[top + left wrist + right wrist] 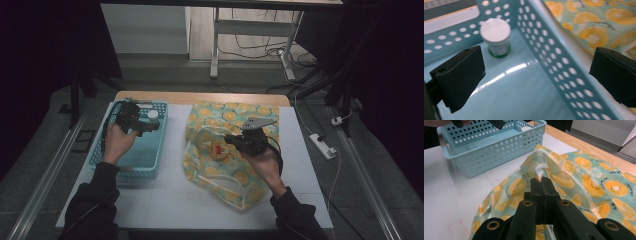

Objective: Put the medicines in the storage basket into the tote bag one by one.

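Left tongs (534,75) gape wide over the basket (564,67) near a jar (495,37); right tongs (541,185) pinch the bag (584,177).

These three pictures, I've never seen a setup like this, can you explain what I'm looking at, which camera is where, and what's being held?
A person sits at a white table, holding a hand-held two-jaw gripper in each hand. The high view looks down from above. The other two come from cameras riding on the grippers.

On the table lie a blue perforated basket and an orange-slice print bag. A small white-lidded jar stands in the basket's corner.

The left gripper hovers over the basket with its jaws wide open and empty. The right gripper has its jaws shut, apparently pinching the bag's clear edge.
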{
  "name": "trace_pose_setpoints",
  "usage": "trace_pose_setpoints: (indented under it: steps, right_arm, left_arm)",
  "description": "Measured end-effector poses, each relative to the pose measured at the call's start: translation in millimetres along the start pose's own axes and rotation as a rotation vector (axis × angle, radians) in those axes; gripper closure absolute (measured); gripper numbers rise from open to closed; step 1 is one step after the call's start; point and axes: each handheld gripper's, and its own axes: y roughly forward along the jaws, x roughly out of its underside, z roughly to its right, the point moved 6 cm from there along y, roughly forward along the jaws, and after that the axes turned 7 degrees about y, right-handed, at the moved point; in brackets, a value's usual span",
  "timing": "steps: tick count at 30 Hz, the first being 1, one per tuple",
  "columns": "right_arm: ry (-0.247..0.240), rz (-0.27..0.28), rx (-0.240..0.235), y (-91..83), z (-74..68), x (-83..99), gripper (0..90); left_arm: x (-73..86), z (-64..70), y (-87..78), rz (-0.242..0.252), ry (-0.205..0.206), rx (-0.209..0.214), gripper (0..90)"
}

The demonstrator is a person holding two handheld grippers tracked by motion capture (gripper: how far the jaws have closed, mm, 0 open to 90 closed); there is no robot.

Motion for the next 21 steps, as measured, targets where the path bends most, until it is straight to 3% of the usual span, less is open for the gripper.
trace_pose_setpoints:
  steps: [6,9,13,16,21]
  right_arm:
    - [0.001,0.000,0.000,-0.1,0.5,0.0,89.5]
    - [-0.001,0.002,-0.001,-0.5,0.3,-0.3,89.5]
    - [0.000,0.003,-0.001,-0.7,0.4,-0.4,89.5]
    - [-0.002,0.000,-0.001,-0.7,0.1,0.0,89.5]
    - [-0.004,-0.001,-0.002,-0.7,-0.3,0.2,89.5]
  left_arm:
    - [-7.2,-12.7,12.7,-0.018,-0.005,-0.014,0.0]
    - [-10.6,-18.8,20.4,-0.045,0.002,-0.043,0.0]
    - [-14.9,-23.4,31.3,-0.068,-0.008,-0.037,0.0]
    - [-16.3,-25.2,41.1,-0.109,-0.009,-0.047,0.0]
    - [-19.0,-30.2,50.8,-0.134,-0.021,-0.069,2.1]
